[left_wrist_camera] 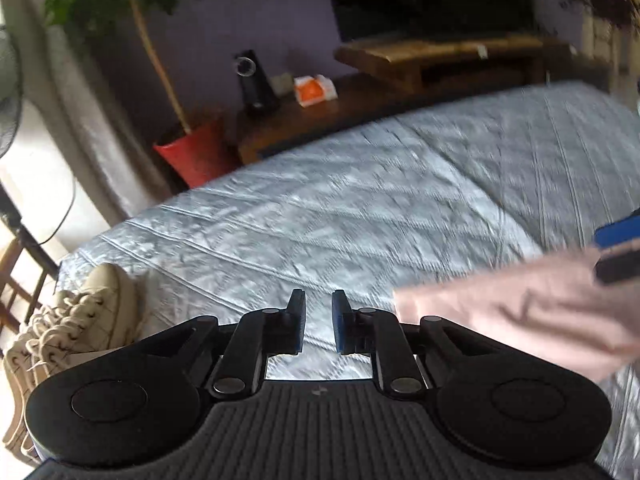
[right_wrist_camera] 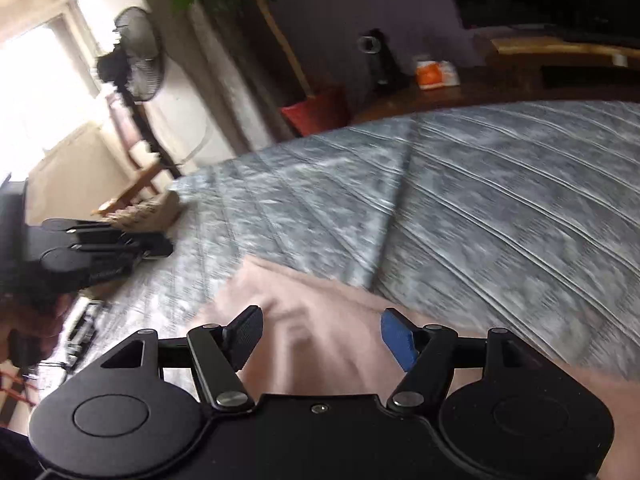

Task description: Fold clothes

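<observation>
A pale pink garment (right_wrist_camera: 320,320) lies on the grey-blue quilted bed cover (right_wrist_camera: 480,200). My right gripper (right_wrist_camera: 322,334) hovers over it with its jaws wide apart. The cloth shows between and below the pads, and I see no pad pressing on it. In the left wrist view the same pink garment (left_wrist_camera: 520,312) lies at the right, with the right gripper's tips (left_wrist_camera: 618,250) astride its far edge. My left gripper (left_wrist_camera: 319,320) stands left of the garment, jaws a little apart, only bed cover showing in the gap. It also appears at the left (right_wrist_camera: 152,248) of the right wrist view.
Beige lace-up shoes (left_wrist_camera: 80,320) sit at the bed's left corner. Beyond the bed are a red plant pot (left_wrist_camera: 192,152), a dark low table (left_wrist_camera: 320,112) with an orange and white box (left_wrist_camera: 314,88), and a standing fan (right_wrist_camera: 136,60) by the window.
</observation>
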Demonstrator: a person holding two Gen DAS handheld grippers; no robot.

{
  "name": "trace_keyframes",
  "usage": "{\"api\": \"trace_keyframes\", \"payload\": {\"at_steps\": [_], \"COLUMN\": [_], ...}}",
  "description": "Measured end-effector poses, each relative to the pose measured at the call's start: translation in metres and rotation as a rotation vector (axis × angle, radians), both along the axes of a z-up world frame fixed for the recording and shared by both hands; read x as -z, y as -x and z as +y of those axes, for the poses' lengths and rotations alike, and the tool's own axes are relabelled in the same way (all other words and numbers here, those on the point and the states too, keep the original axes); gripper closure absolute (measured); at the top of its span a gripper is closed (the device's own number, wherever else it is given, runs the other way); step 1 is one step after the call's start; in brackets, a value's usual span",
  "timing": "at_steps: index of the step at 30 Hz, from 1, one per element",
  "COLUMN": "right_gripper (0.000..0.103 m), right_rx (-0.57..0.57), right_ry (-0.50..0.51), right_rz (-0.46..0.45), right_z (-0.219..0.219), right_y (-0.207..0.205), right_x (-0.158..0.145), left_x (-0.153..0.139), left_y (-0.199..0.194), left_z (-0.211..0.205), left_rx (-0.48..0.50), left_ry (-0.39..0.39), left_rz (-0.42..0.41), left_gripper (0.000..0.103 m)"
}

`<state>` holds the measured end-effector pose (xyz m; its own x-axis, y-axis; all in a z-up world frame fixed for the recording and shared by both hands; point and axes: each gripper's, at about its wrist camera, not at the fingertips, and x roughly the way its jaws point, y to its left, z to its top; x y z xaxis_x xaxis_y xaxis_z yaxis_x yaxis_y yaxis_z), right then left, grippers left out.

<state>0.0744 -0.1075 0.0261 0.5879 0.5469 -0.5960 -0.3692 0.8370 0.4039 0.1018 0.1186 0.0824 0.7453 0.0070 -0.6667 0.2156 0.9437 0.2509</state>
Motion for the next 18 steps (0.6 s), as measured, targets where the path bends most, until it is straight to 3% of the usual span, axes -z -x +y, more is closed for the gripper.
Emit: {"api": "trace_keyframes", "payload": {"at_steps": [4,7,9,10,11,13,18], "right_gripper": [0.039,0.041,0.047,0.057,0.067,0.073,0.071], "right_rx": [-0.185,-0.350,-0.454,-0.484,-0.494,-0.488,-0.490], "right_ry": [0.075,0.131,0.231,0.283,0.303,0.303,0.415], "right_rz": [-0.047,-0.039,-0.047,-0.051,-0.044,-0.021,-0.066], "right_z": [0.049,0.096,0.127,0.139,0.145,0.149,0.163], "right_y": [-0.020,-0.019,-0.011,-0.006,-0.004,-0.003,-0.001], "right_x": [-0.024,-0.026,-0.019,-0.012,-0.007,0.003,0.012], "left_x": [-0.013,-0.020,-0.022,-0.022,-0.023,-0.026,-0.030], "left_y": [0.002,0.000,-0.001,-0.002,0.000,0.001,0.004], "left_z": [0.009,0.021,0.029,0.031,0.033,0.036,0.049], "left_rx": [-0.036,-0.075,-0.098,-0.109,-0.126,-0.129,-0.159], "left_ry": [0.023,0.076,0.137,0.157,0.158,0.147,0.162], "left_rz": [-0.040,-0.037,-0.012,0.000,-0.007,-0.017,-0.024], "left_gripper": [0.069,0.068,0.048,0.030,0.028,0.029,0.027]}}
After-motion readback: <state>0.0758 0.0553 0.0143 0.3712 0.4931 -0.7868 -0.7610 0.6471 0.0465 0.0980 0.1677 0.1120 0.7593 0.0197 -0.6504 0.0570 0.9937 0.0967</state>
